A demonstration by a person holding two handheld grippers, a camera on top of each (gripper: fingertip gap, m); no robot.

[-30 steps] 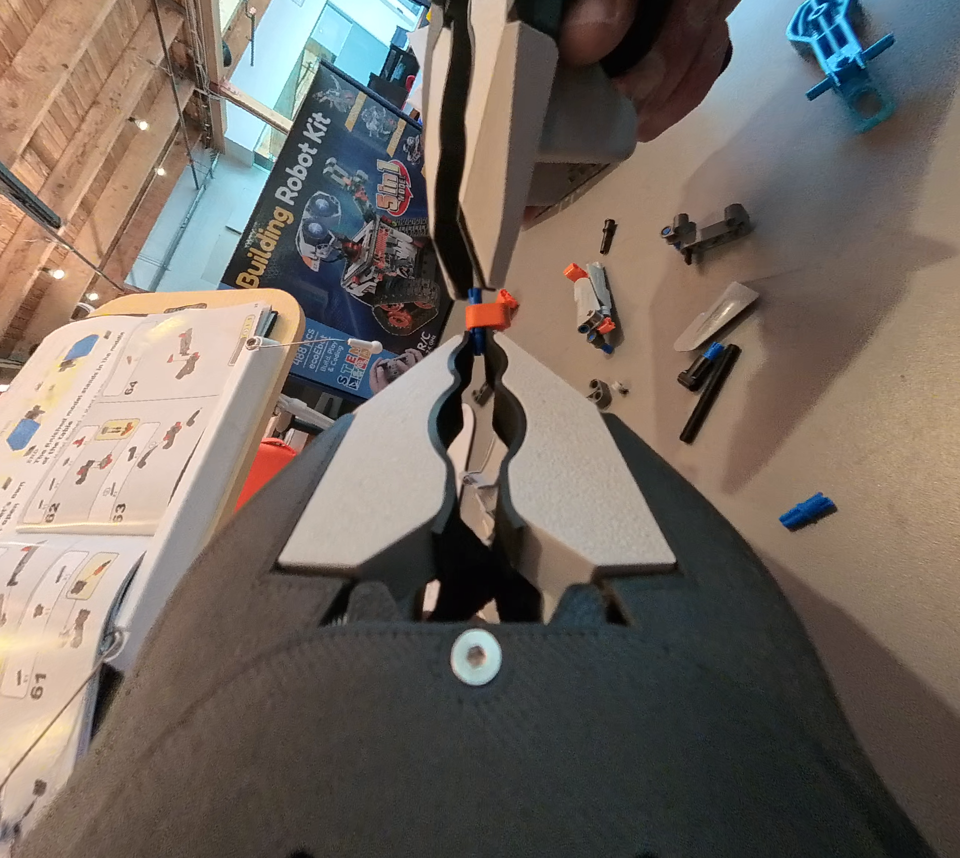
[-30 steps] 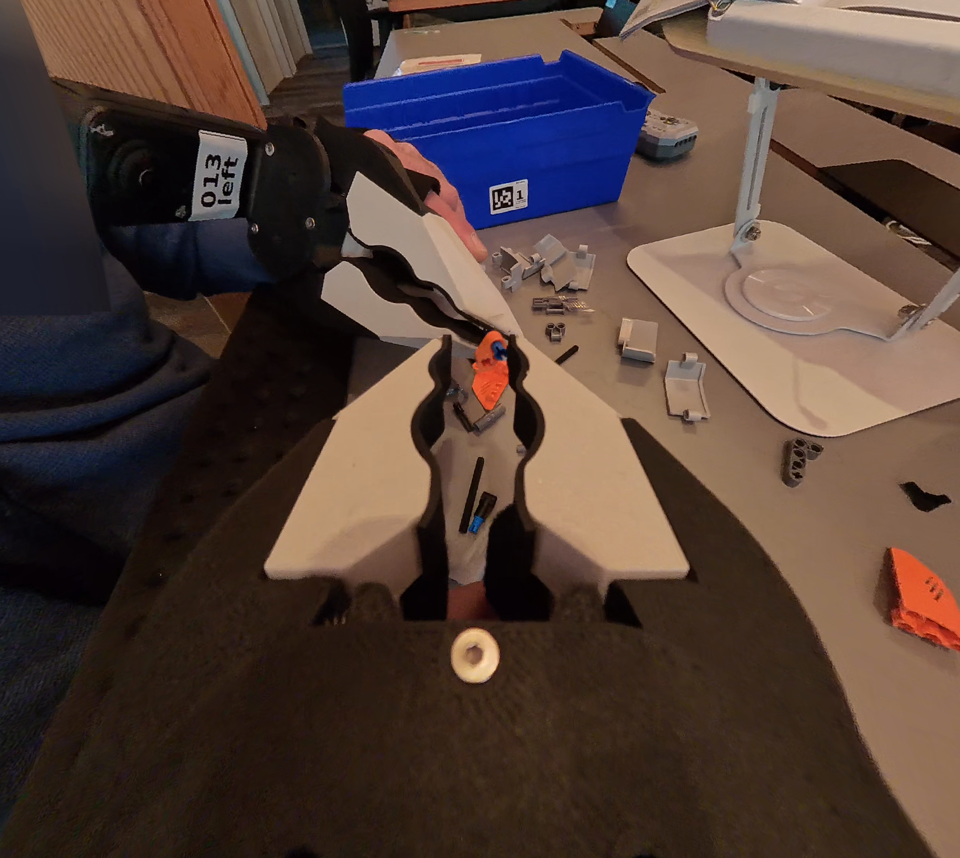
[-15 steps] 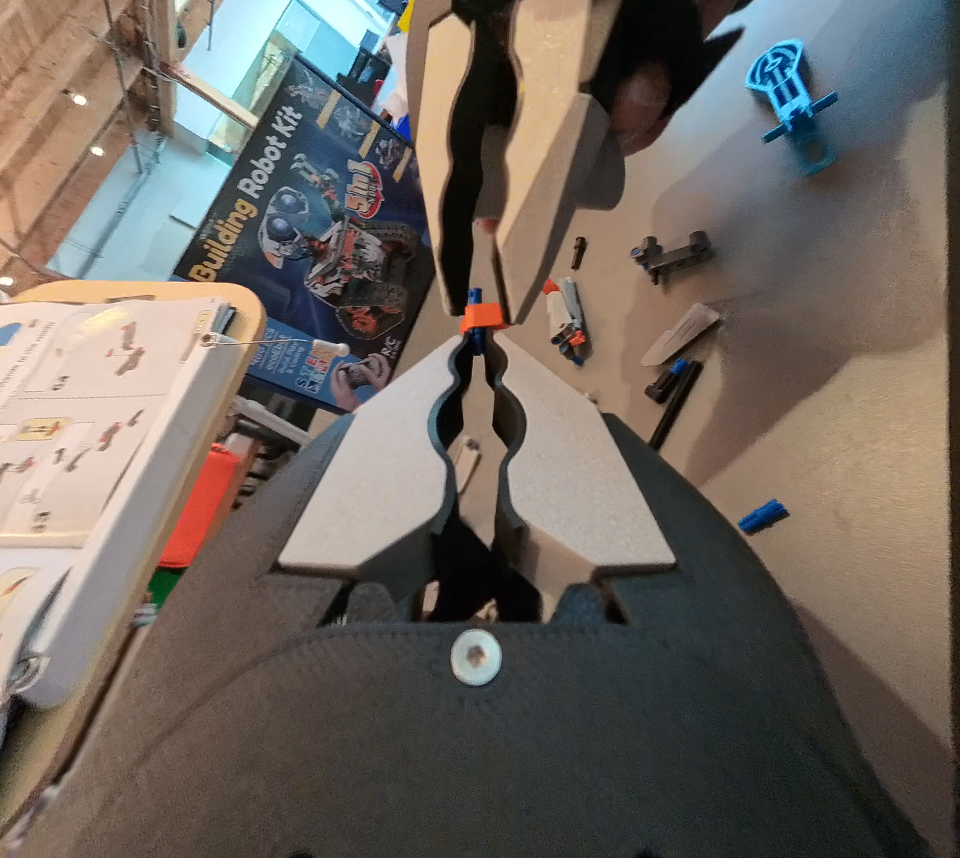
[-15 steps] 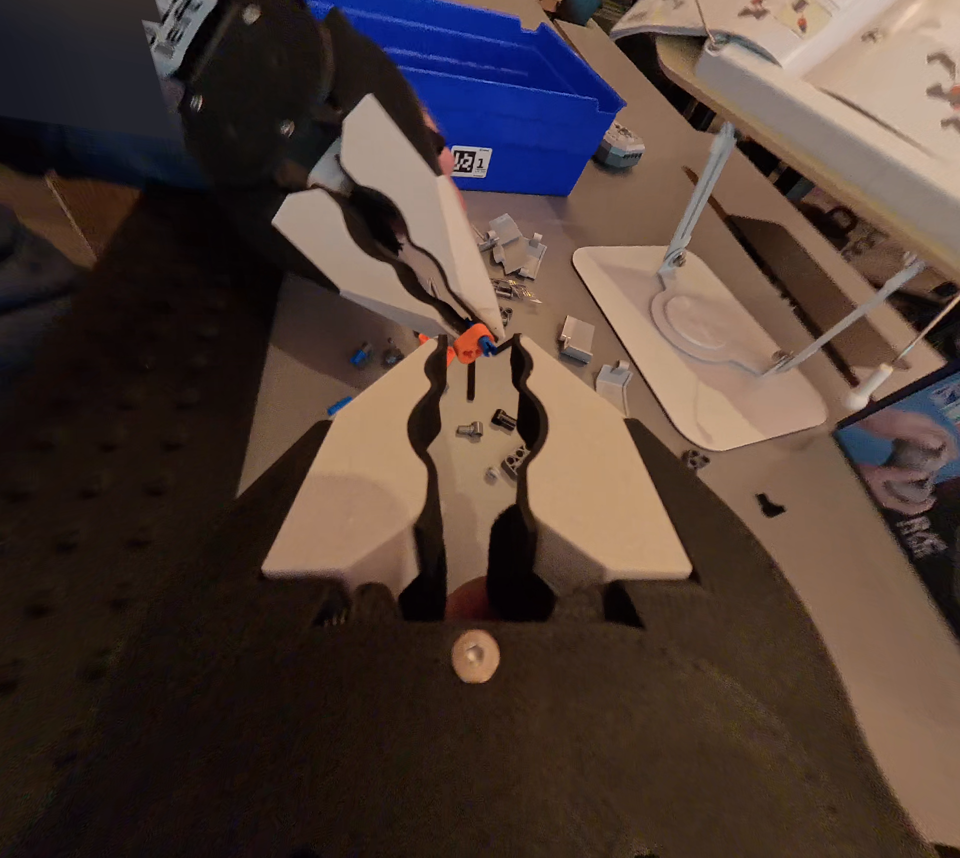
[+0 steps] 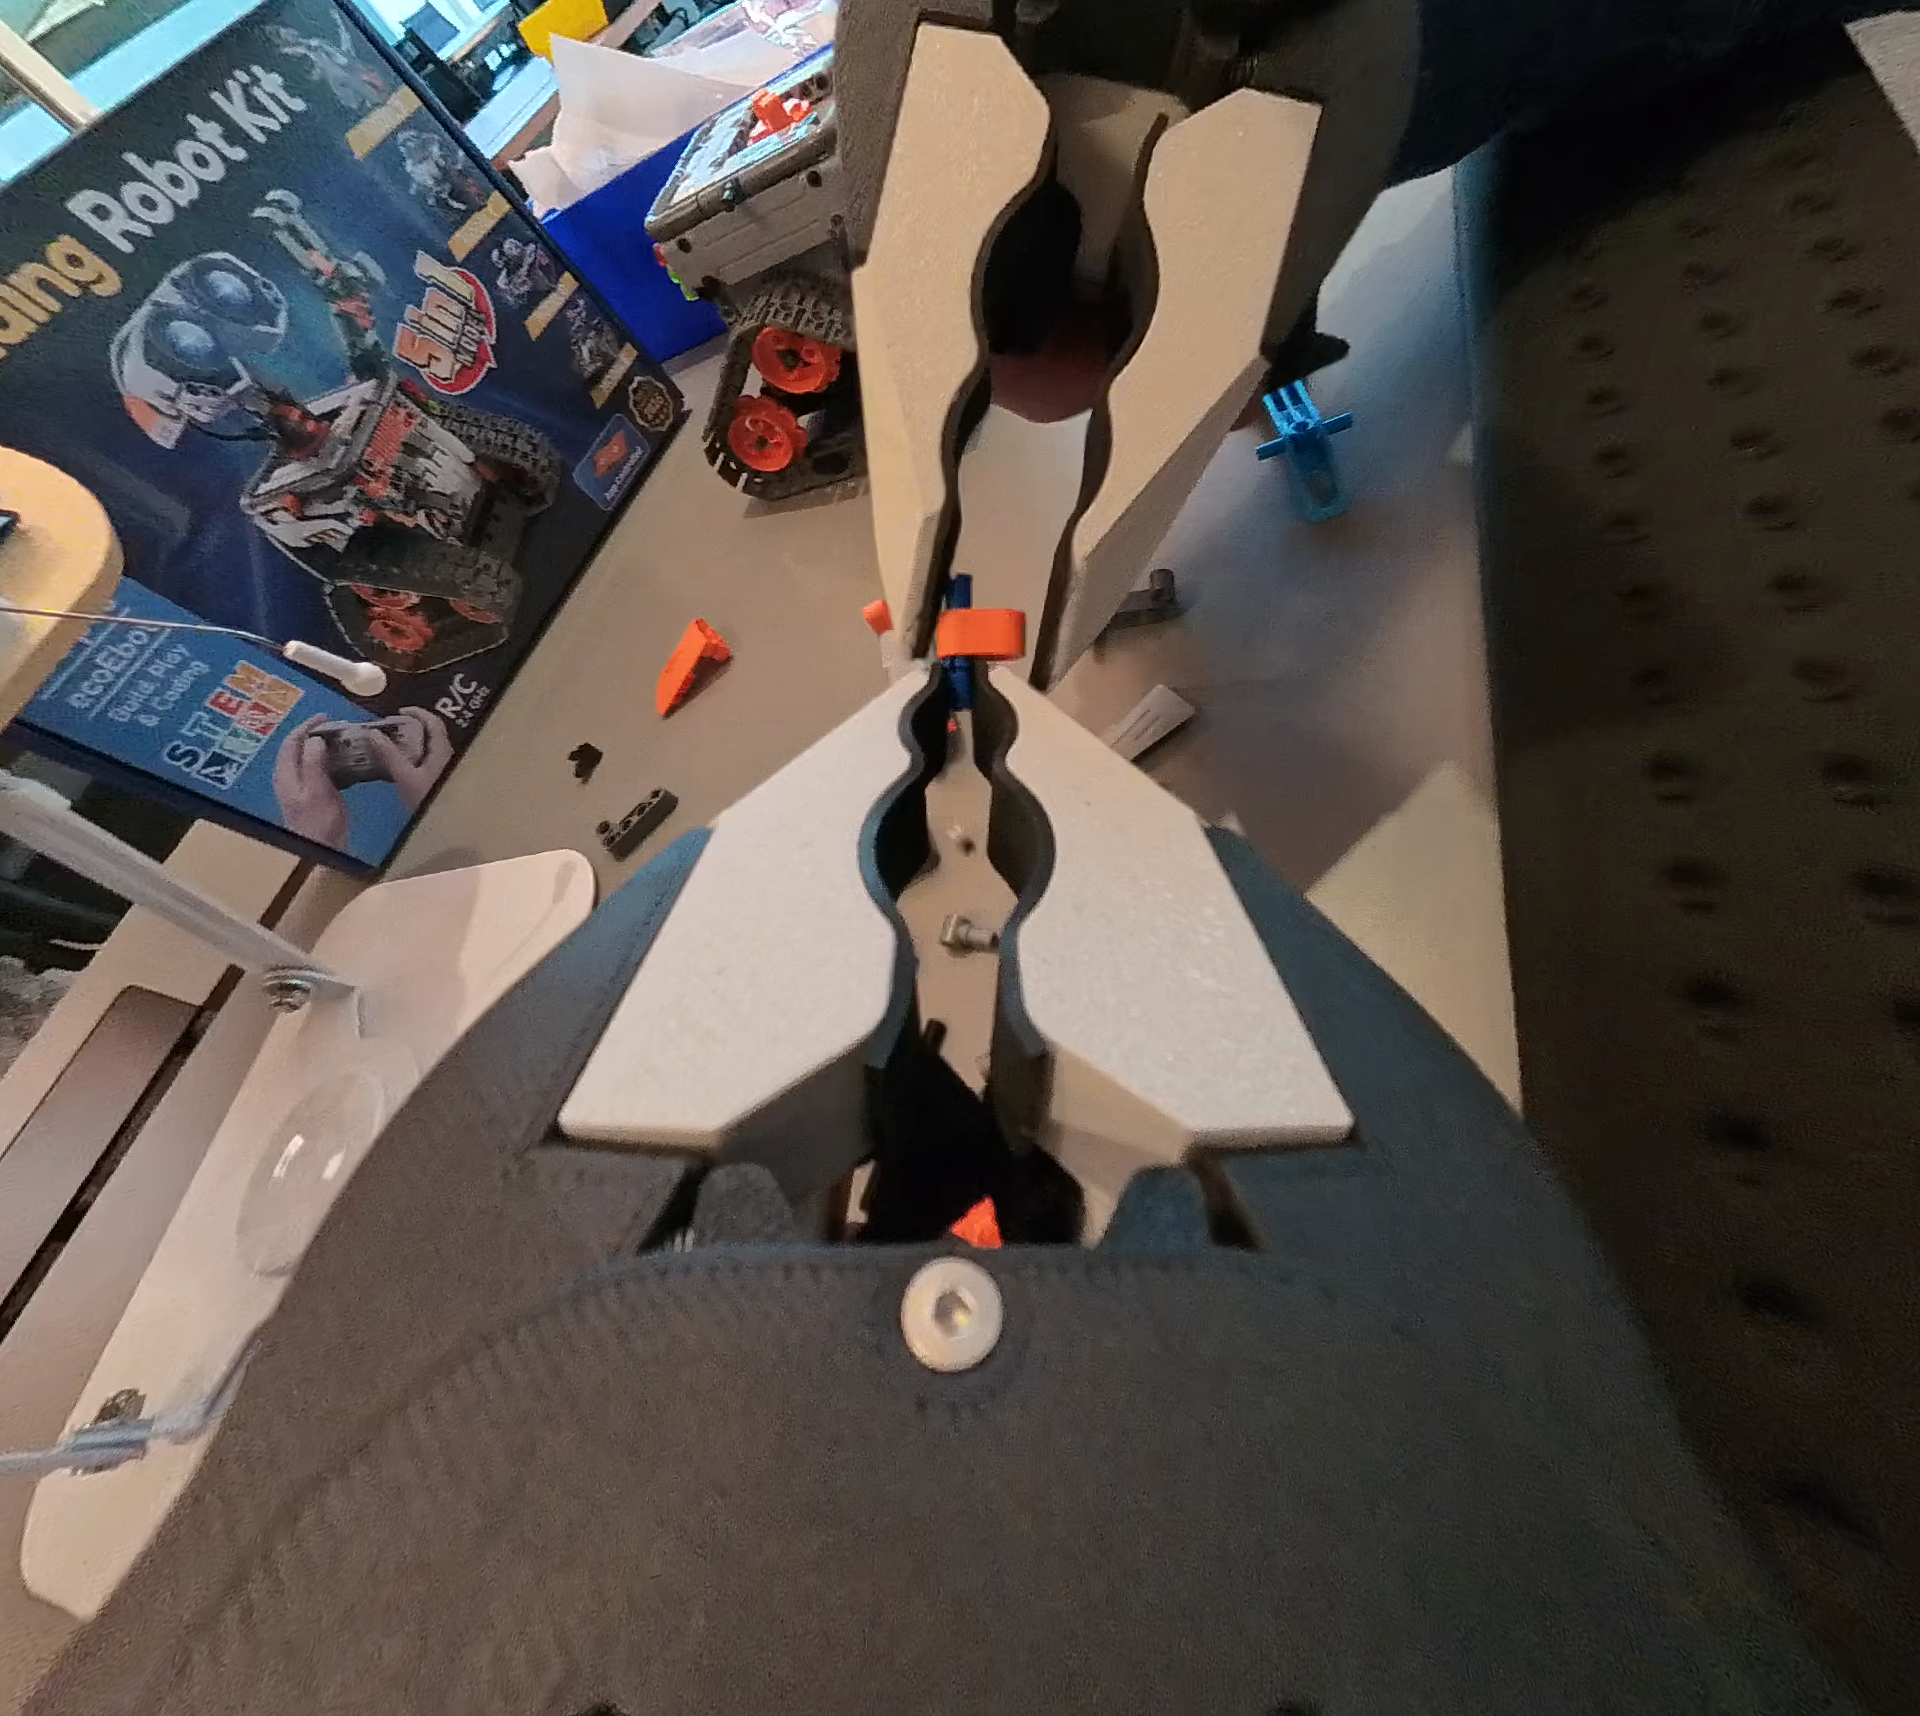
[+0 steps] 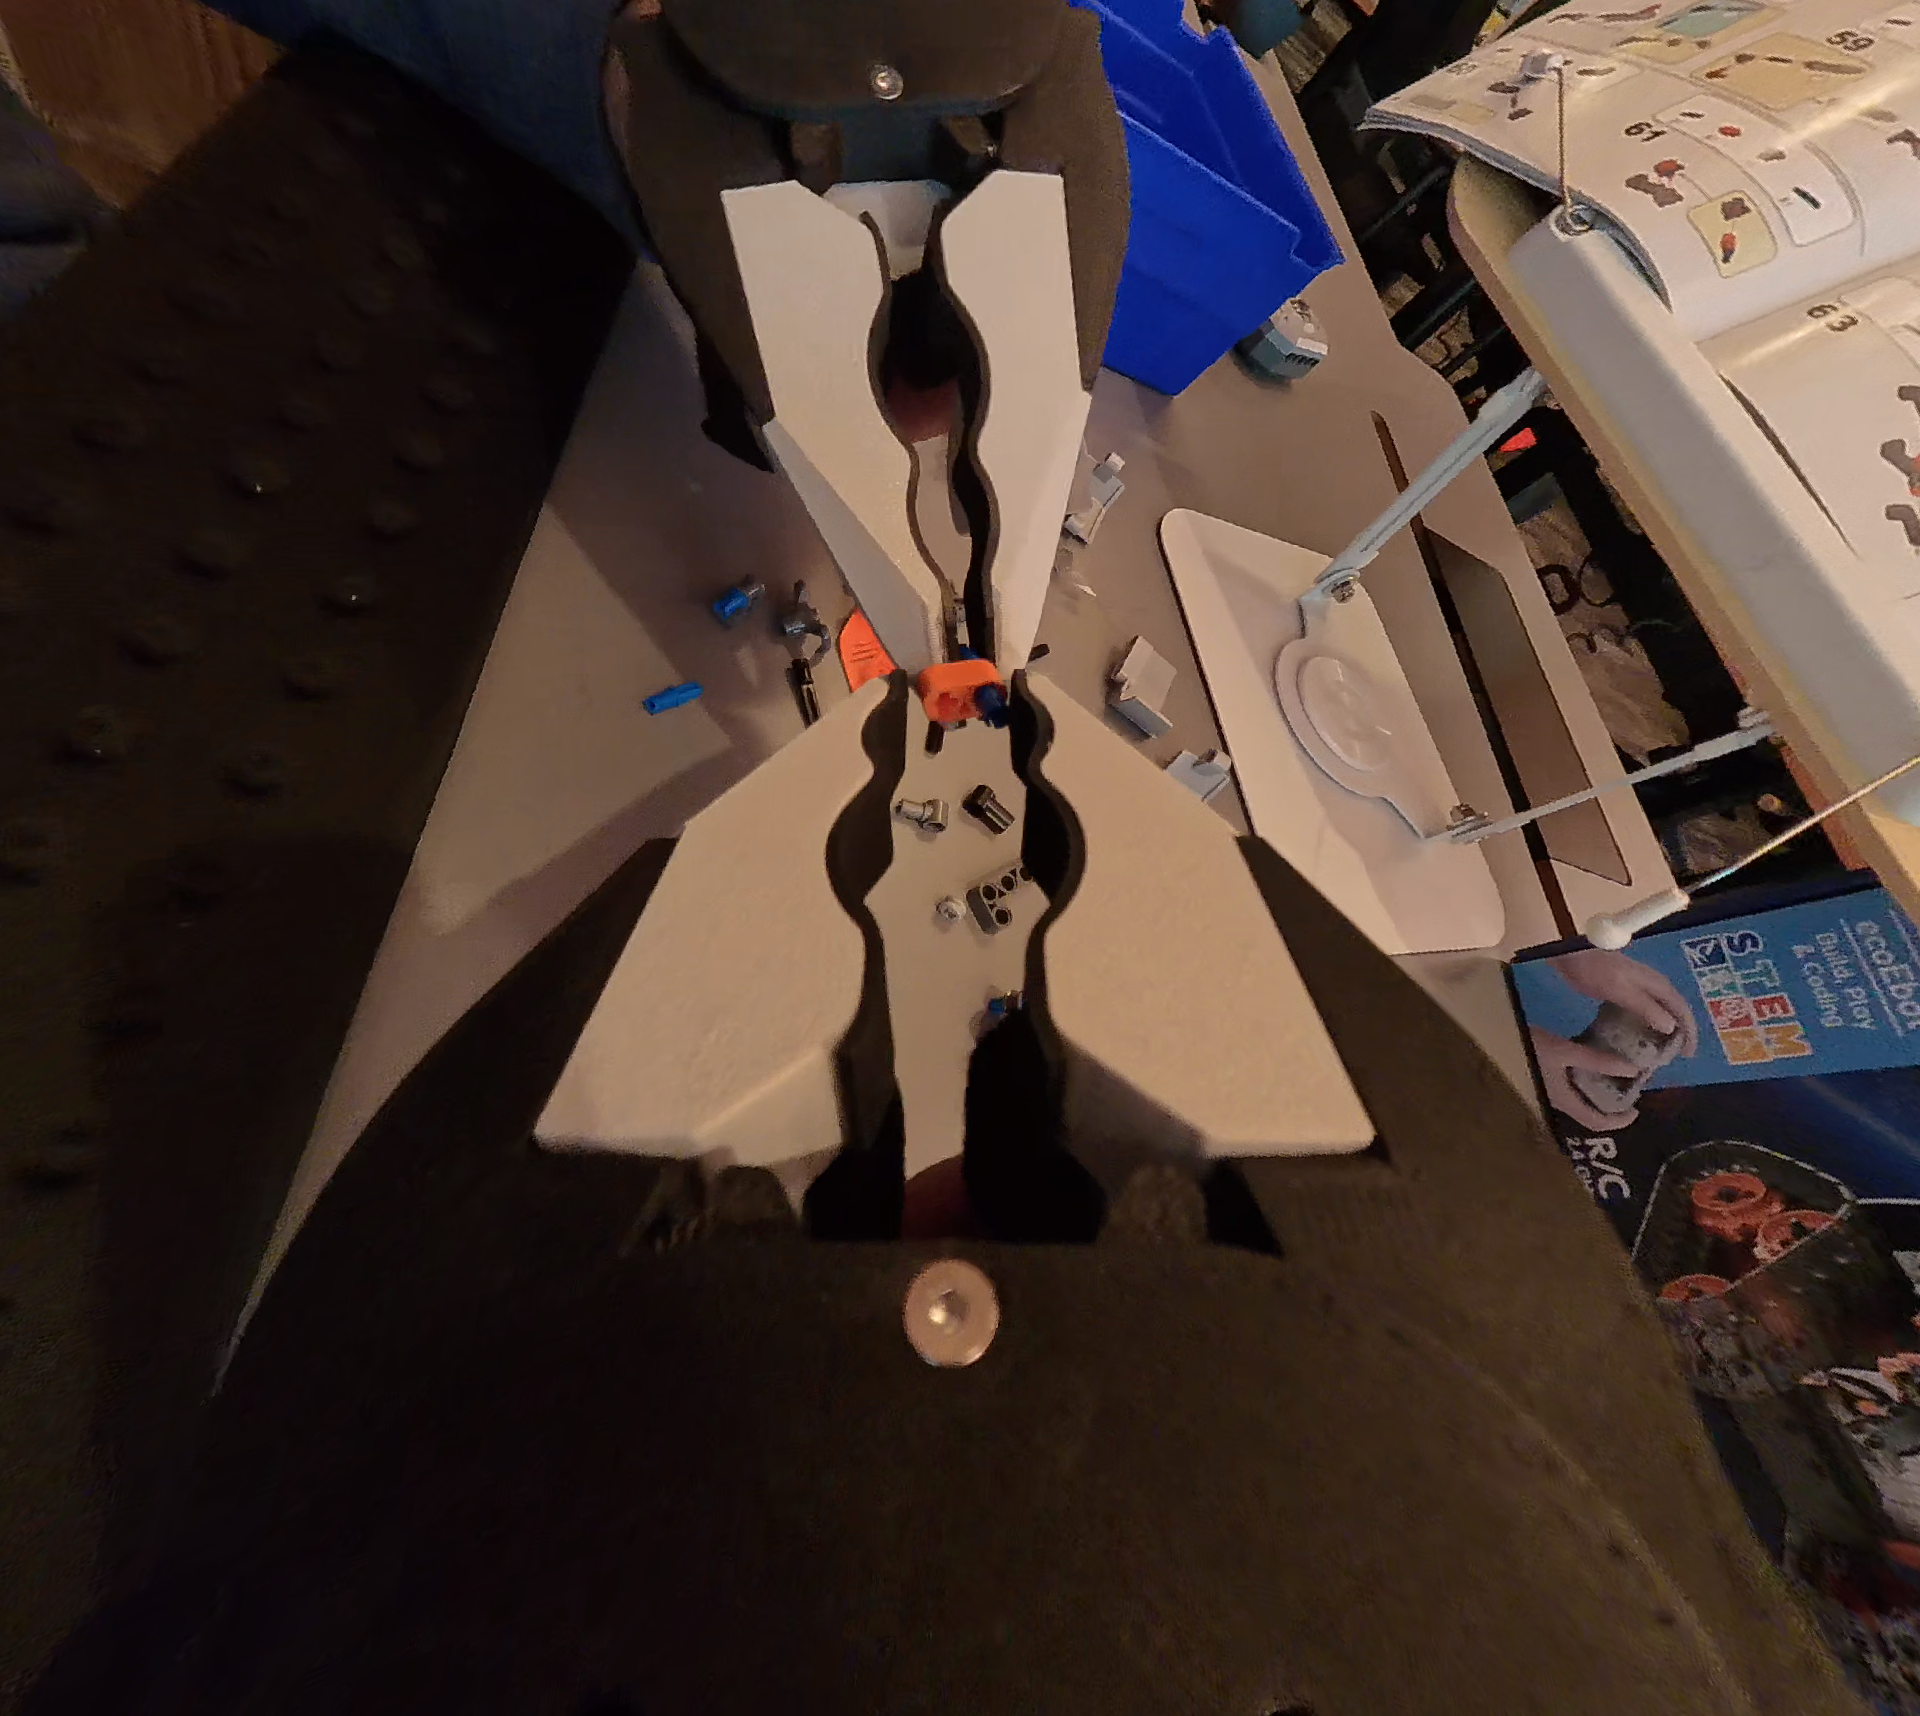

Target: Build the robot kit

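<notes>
**Two grippers meet tip to tip over a grey table of building-kit parts**

A grey table [image 5: 790, 544] in an open workshop carries scattered plastic pieces. In the left wrist view, a dark blue kit box [image 5: 281, 440] stands at the left, with a tracked model vehicle [image 5: 774, 316] behind the grippers. An orange wedge piece [image 5: 691, 650] lies near the box, two small black parts sit closer in, and a light blue part [image 5: 1304, 445] lies to the right. The left gripper [image 5: 961, 698] has its fingers pressed nearly together, pinching a blue pin [image 5: 958, 679] at the tips. An orange connector [image 5: 980, 631] sits on that pin. The right gripper [image 5: 982, 643] reaches in from above, fingers spread a little, tips on either side of the connector; whether they touch it I cannot tell. A white stand base [image 5: 343, 1022] fills the lower left.

In the right wrist view, the right gripper [image 6: 961, 700] has its fingers parted, with the orange connector [image 6: 954, 690] between the tips, close to the left one and apart from the right. The left gripper [image 6: 961, 627] comes from above, fingers nearly closed on the blue pin [image 6: 992, 708]. A blue bin [image 6: 1195, 212] sits behind, and an open instruction booklet [image 6: 1683, 108] rests on a stand at the right. Small grey and black parts lie on the table beneath the fingers.
</notes>
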